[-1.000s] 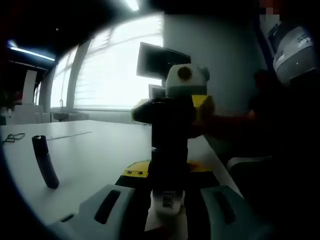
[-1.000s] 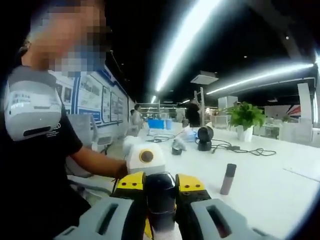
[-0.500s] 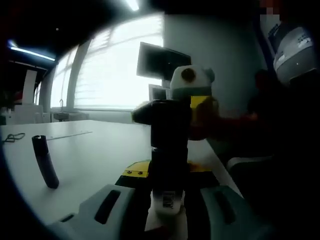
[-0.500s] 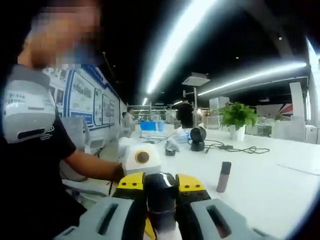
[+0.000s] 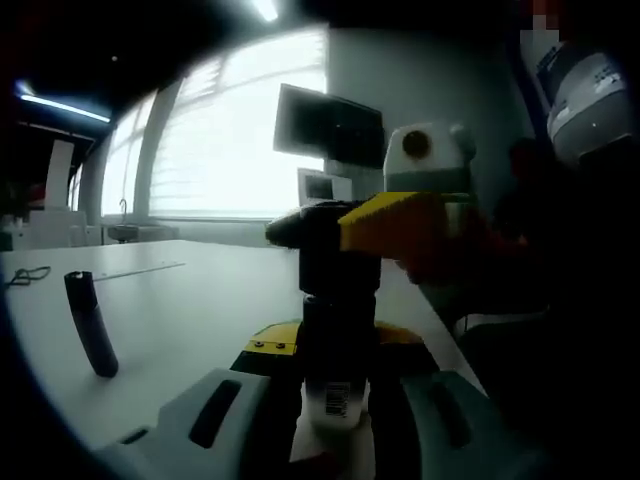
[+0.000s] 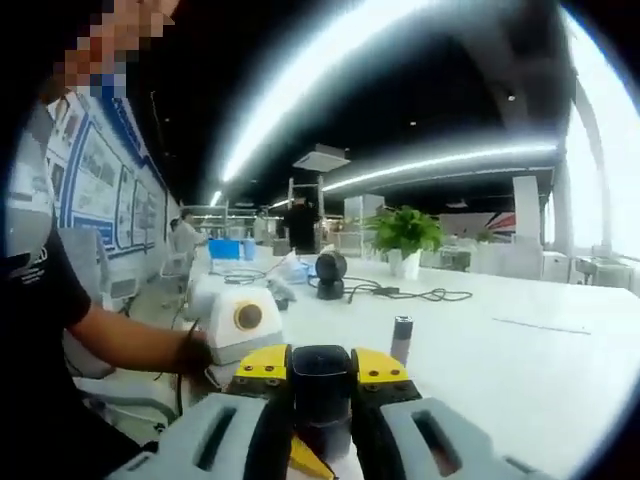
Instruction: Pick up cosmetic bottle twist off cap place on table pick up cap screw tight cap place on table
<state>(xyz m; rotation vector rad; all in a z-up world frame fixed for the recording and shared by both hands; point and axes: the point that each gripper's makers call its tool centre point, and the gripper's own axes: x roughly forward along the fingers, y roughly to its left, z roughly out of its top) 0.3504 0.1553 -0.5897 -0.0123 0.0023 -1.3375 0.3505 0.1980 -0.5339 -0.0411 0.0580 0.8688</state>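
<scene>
A dark cosmetic bottle [image 5: 338, 325] with a barcode label stands upright between my left gripper's [image 5: 335, 395] grey jaws, which are shut on its lower body. Its black cap [image 5: 318, 232] sits on top, and my right gripper [image 5: 345, 228] reaches in from the right with a yellow pad [image 5: 395, 218] against it. In the right gripper view the cap [image 6: 321, 380] is clamped between the yellow pads [image 6: 262, 366] of my right gripper [image 6: 322, 400]. The left gripper [image 6: 240, 325] and the hand holding it lie just behind, to the left.
A dark slim tube [image 5: 90, 322] stands on the white table [image 5: 190, 300] to the left; the same sort of small bottle [image 6: 400, 340] shows right of the cap. A fan, cables and a potted plant [image 6: 405, 235] sit farther back. The person's body is close on one side.
My right gripper has turned around the cap: its yellow jaw and body swung to the right in the left gripper view, and the right gripper view's background shifted. The left gripper and bottle stayed still.
</scene>
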